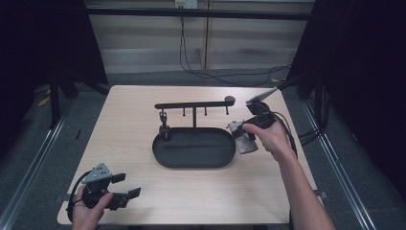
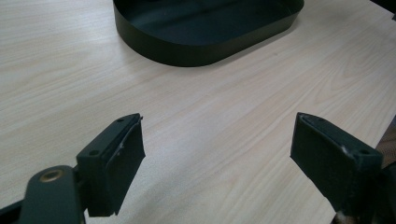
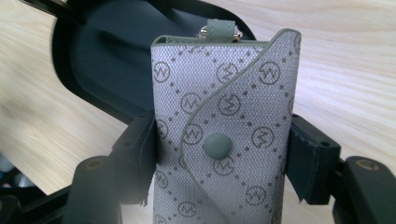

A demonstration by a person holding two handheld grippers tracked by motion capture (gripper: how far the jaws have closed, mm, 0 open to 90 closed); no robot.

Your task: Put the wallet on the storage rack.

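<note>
Bench (image 1: 143,201): pale wood-grain top; places below go by its edges and corners.
Left gripper (image 1: 125,188): rests at the near left corner, held in the person's left hand (image 1: 88,211). In the left gripper view its jaws stand wide apart with nothing but bare wood between them, pointing towards the tray.
Right gripper (image 3: 219,154): held by the right hand (image 1: 268,136) towards the right edge, about midway up the bench. Its jaws are clamped on the key pouch, one pad on each long side.
Key pouch (image 3: 224,126): lifted just beside the right end of the tray, gripped across its width at about the level of the snap.
Handling: judged light and soft; woven grey fabric with a printed monogram, a folded flap and one snap button (image 3: 217,145). It should give a little under the pads and is unlikely to slip or break. The side hold looks sound; the small loop (image 3: 219,27) with metal fittings at its top is the part that would go onto a hook.
Tray (image 1: 194,148): dark oval dish at the bench's middle, low walled.
Rack (image 1: 194,104): thin post rising from the tray's far side, carrying a crossbar with short hooks beneath; a small dark item (image 1: 164,125) hangs near its left end.
In the way: the bar's knobbed right end and its hooks sit near the pouch, so an approach probably needs care.
</note>
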